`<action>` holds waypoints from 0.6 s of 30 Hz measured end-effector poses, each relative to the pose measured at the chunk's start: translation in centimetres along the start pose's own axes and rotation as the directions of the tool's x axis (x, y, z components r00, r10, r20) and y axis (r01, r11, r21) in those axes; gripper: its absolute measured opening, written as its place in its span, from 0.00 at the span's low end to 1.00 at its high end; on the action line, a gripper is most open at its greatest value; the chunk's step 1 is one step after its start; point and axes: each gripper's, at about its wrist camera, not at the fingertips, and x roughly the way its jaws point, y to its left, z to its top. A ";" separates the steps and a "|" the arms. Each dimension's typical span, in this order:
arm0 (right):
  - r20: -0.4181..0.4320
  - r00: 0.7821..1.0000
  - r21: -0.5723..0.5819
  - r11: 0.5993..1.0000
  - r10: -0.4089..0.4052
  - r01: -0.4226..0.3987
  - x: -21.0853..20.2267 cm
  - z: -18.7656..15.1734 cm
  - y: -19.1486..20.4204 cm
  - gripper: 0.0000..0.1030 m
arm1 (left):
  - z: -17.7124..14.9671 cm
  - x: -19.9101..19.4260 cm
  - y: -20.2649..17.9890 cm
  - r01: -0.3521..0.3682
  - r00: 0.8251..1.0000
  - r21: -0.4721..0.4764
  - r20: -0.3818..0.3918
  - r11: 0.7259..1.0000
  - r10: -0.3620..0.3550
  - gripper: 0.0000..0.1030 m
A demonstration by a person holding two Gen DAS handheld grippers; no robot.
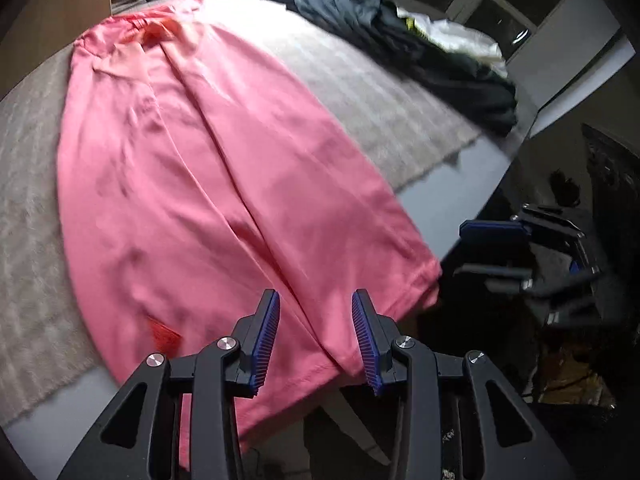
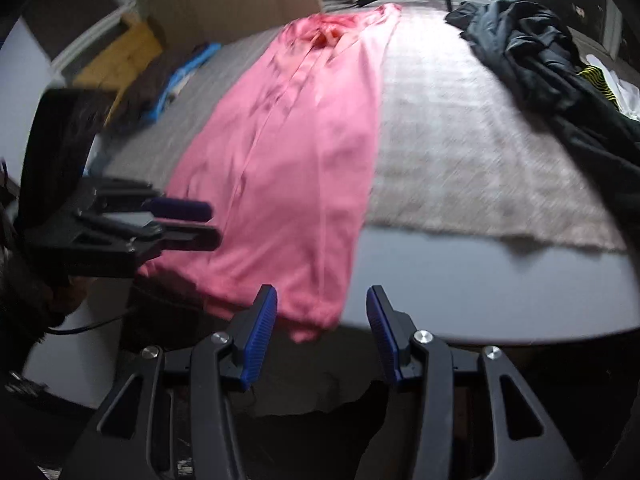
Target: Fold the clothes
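Now a long pink garment point(image 1: 224, 184) lies stretched flat along a pale woven cloth point(image 1: 380, 112) that covers a grey bench point(image 2: 480, 280). Its sides appear already turned in, making one narrow strip, with the collar end far away and the hem hanging slightly over the near bench edge.

Both claws hover at that near end, holding nothing. The left claw point(image 1: 316, 340) has its blue pads spread apart above the hem, near the middle of the strip. The right claw point(image 2: 322, 336) is also spread wide, just off the hem's right corner and out past the bench edge.

A heap of dark clothes point(image 1: 400, 36) waits at the far right of the bench, well apart from the pink piece.

Judging from the layout, a lengthwise fold looks likely, hem carried towards collar. To do it well, each claw should pinch one hem corner through all the layers, lift evenly, and keep the edges parallel so the strip does not skew or spill open. The pictures are motion-blurred, so fine creases cannot be read.
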 end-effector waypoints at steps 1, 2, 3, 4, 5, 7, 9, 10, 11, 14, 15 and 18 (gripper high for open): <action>0.001 1.000 -0.007 1.000 -0.007 0.007 0.3 -0.5 0.3 0.45 | -0.3 0.3 -0.3 0.001 1.000 0.003 -0.006 1.000 -0.001 0.35; 0.001 1.000 -0.014 1.000 -0.014 0.014 0.5 -1.1 0.6 0.45 | -0.6 0.6 -0.5 -0.003 1.000 0.004 -0.012 1.000 0.003 0.35; 0.002 1.000 -0.021 1.000 -0.021 0.021 0.8 -1.6 0.9 0.45 | -0.7 0.7 -0.6 -0.007 1.000 0.007 -0.010 1.000 0.008 0.35; 0.003 1.000 -0.027 0.999 -0.028 0.028 1.1 -2.1 1.3 0.45 | -0.7 0.7 -0.8 -0.011 1.000 0.012 -0.001 1.000 0.011 0.35; 0.005 1.000 -0.030 0.999 -0.030 0.031 1.1 -2.4 1.3 0.45 | -0.7 0.6 -0.9 -0.014 1.000 0.012 0.003 1.000 0.014 0.35; 0.009 0.999 -0.036 0.999 -0.033 0.033 1.1 -2.7 1.3 0.45 | -0.5 0.6 -0.8 -0.017 1.000 0.006 0.005 1.000 0.017 0.34; 0.009 0.999 -0.049 0.998 -0.037 0.037 1.3 -2.9 1.4 0.45 | -0.5 0.6 -1.0 -0.030 0.999 0.021 0.013 0.999 0.029 0.32; 0.009 0.999 -0.055 0.998 -0.039 0.040 1.4 -3.0 1.5 0.45 | -0.5 0.6 -1.1 -0.039 0.999 0.031 0.017 0.999 0.038 0.31; 0.005 0.999 -0.056 0.997 -0.045 0.046 1.8 -2.9 1.6 0.45 | -0.5 0.7 -1.2 -0.048 0.999 0.042 0.021 0.998 0.047 0.27; 0.014 0.998 -0.051 0.997 -0.054 0.054 2.6 -2.9 1.6 0.45 | -0.5 0.7 -1.2 -0.061 0.998 0.039 0.028 0.997 0.060 0.04; 0.019 0.998 -0.062 0.996 -0.057 0.058 2.7 -2.9 1.8 0.45 | -0.4 0.7 -1.1 -0.060 0.998 0.031 0.033 0.998 0.059 0.00; 0.034 0.997 -0.110 0.991 -0.071 0.074 3.1 -3.0 2.4 0.37 | -0.5 0.5 -0.9 -0.035 0.999 0.017 0.042 0.999 0.034 0.00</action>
